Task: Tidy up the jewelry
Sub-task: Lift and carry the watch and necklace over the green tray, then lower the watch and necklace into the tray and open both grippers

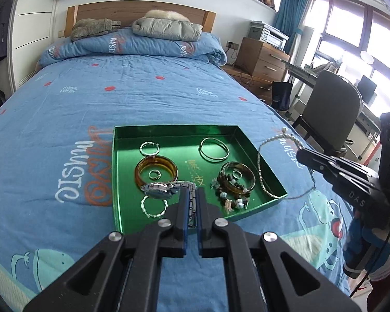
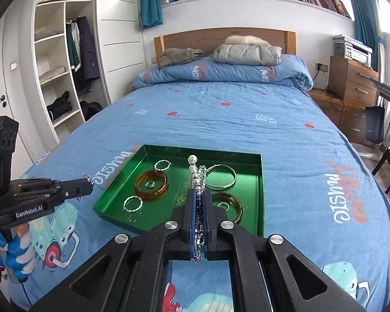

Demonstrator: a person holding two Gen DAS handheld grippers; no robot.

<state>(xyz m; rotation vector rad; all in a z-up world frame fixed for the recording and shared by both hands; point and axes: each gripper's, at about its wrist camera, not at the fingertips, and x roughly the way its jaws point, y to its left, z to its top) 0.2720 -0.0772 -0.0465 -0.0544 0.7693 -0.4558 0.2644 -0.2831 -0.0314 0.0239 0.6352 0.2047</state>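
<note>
My left gripper [image 1: 192, 192] is shut on the metal band of a silver watch [image 1: 157, 190], held above the green tray [image 1: 174, 130]. In the right wrist view this left gripper [image 2: 89, 185] sits left of the tray [image 2: 202, 149], with only bits of the band showing at its tip. My right gripper [image 2: 199, 193] is shut on a silver chain necklace [image 2: 195, 176] with a pearl at its end. In the left wrist view the right gripper [image 1: 301, 156] holds the necklace [image 1: 259, 161], which loops down over the tray's right edge.
In the tray lie two amber bangles [image 1: 156, 173], several silver hoops [image 1: 213, 149], small rings and a beaded bracelet [image 1: 231, 195]. The tray rests on a blue bedspread [image 1: 143, 96]. A chair [image 1: 330, 109] and a desk stand to the right of the bed.
</note>
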